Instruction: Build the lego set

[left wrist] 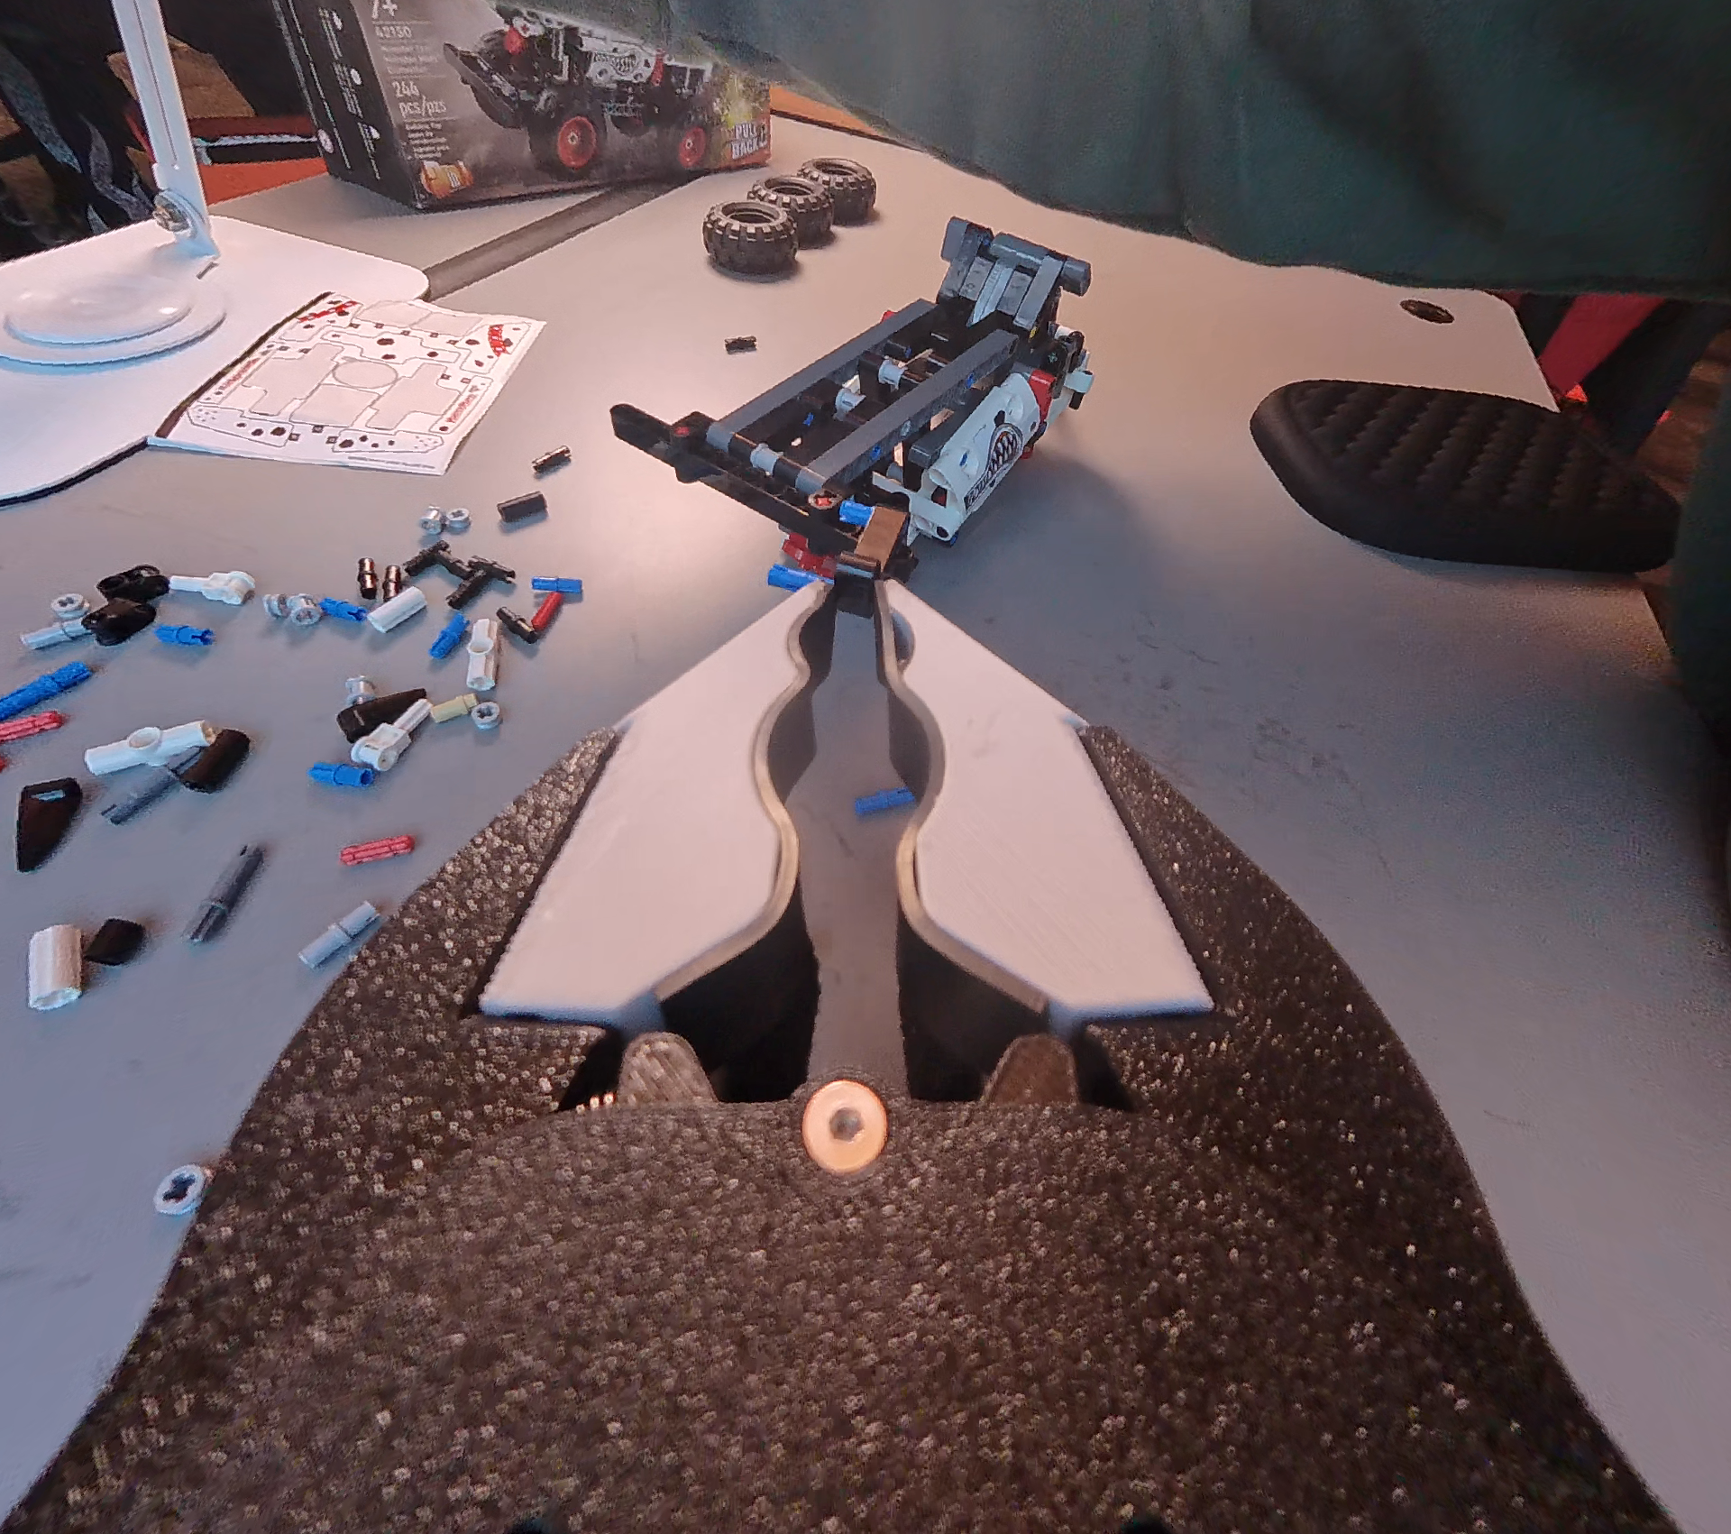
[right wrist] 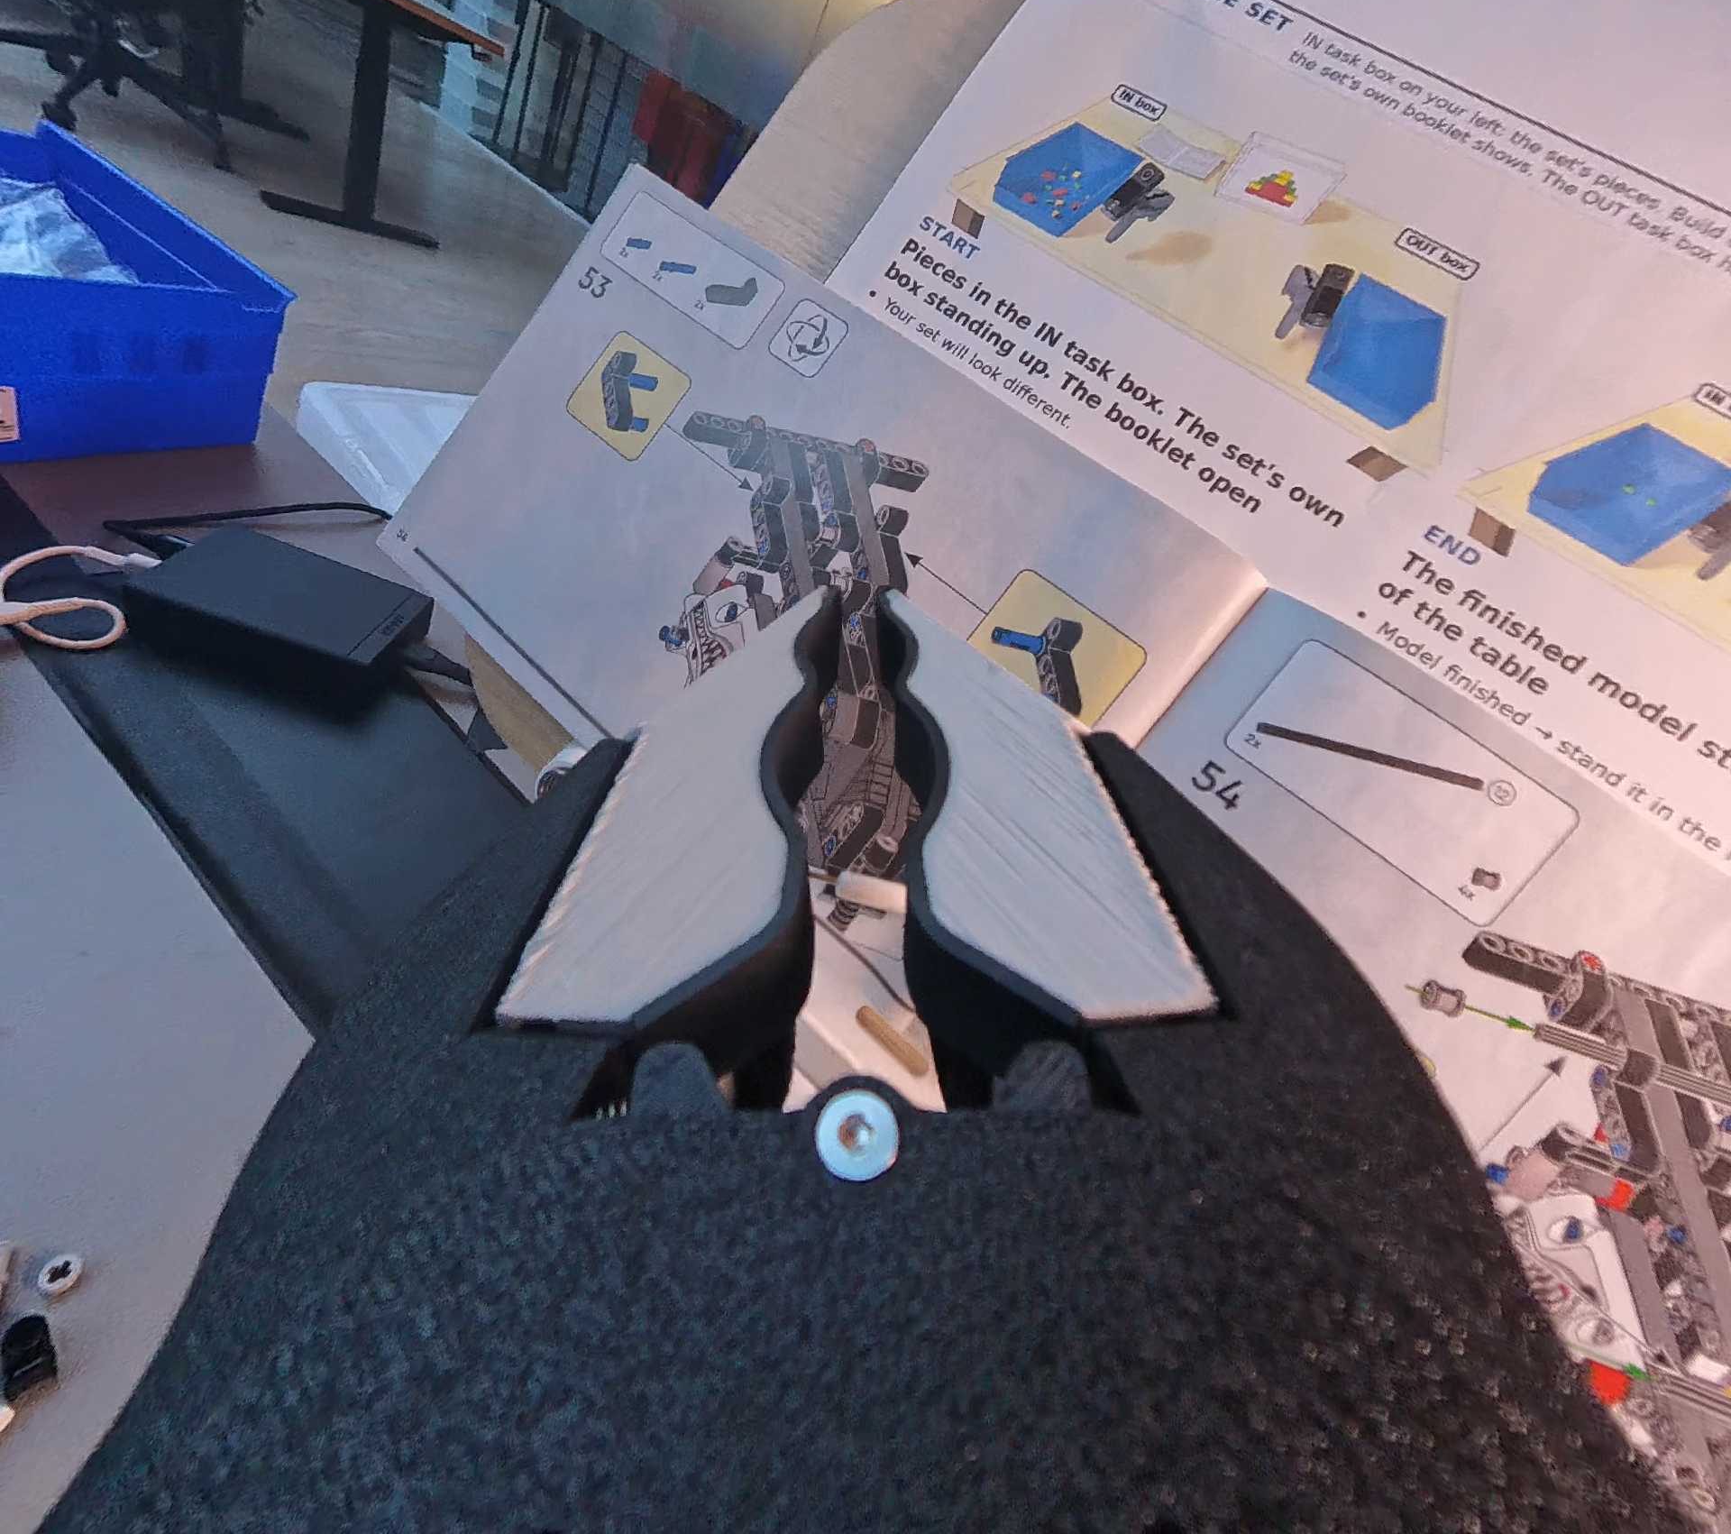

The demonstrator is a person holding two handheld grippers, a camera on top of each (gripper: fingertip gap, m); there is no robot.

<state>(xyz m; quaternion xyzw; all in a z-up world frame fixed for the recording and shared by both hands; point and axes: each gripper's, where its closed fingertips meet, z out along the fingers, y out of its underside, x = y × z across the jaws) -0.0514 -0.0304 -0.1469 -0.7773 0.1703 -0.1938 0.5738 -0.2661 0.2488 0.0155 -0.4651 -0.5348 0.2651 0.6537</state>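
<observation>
Grey left gripper [left wrist: 854,588] on truck chassis [left wrist: 871,402]

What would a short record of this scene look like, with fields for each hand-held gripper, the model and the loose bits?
left hand-held gripper: closed on a small part at the near end of the half-built truck
right hand-held gripper: nearly closed, empty, pointed at the open booklet
tyres: three, beyond the truck
loose pieces: scattered left on the grey table
set box: far left
sticker sheet: beside a white lamp base
</observation>
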